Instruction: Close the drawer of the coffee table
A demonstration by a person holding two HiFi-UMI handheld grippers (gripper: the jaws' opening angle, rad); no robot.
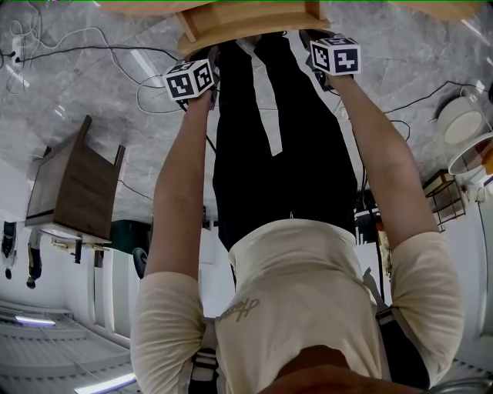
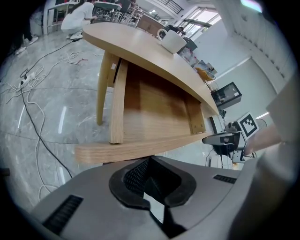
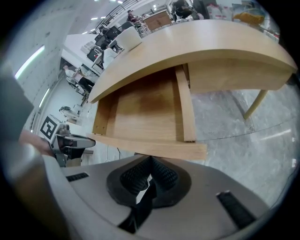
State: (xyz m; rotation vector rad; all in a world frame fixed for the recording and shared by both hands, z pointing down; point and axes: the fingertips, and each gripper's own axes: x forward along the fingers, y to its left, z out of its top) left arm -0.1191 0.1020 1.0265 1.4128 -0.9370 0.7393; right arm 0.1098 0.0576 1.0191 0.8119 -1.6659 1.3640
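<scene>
open drawer [image 1: 239,23], 12 o'clock

holds left gripper [image 2: 150,185] at 11 and right gripper [image 3: 149,180] at 1 o'clock, both clenched on nothing, near its front under the coffee table [image 2: 140,44]; apparently spaced apart for an even shove.

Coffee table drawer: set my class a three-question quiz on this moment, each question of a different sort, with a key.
1. True or false: the drawer is pushed fully in.
2. What stands on the tabletop? A: a white mug. B: a laptop. C: a vase.
3. Fill in: the jaws of the left hand-held gripper and the right hand-held gripper stand ____.

Key: 1 false; 2 A; 3 together.
</scene>
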